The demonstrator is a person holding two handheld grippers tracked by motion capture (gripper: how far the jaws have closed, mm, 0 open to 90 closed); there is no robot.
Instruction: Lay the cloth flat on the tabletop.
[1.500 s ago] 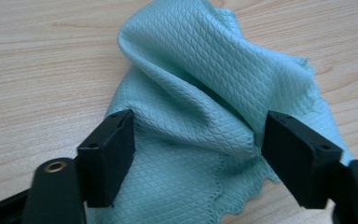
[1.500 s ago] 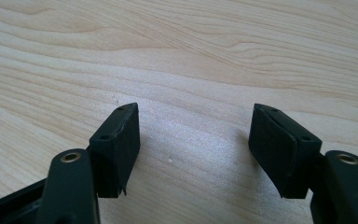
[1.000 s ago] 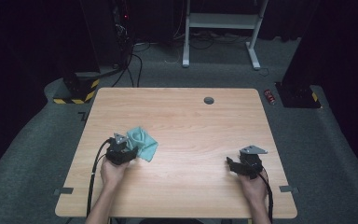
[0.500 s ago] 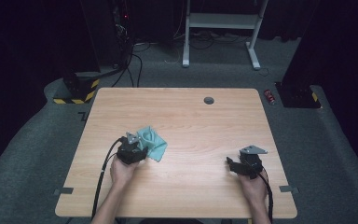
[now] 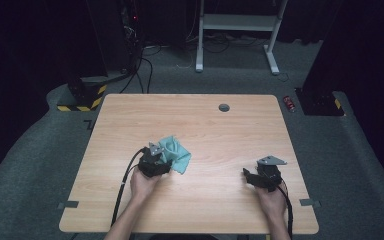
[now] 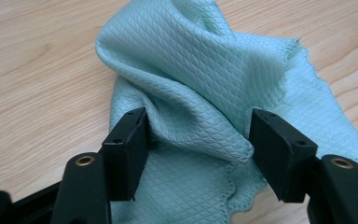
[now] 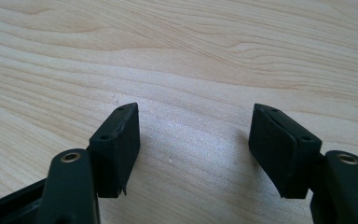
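High view: one teal cloth (crumpled) between the left hand-held gripper's just-widened jaws; right hand-held gripper wide.

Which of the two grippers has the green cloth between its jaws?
The left gripper: its open jaws straddle the crumpled green cloth. The right gripper has just bare wooden table between its jaws.

Teal cloth with quilted diamond weave, matt pale wood-grain table

Light wood tabletop: crumpled teal cloth left of centre, dark round grommet near far edge.
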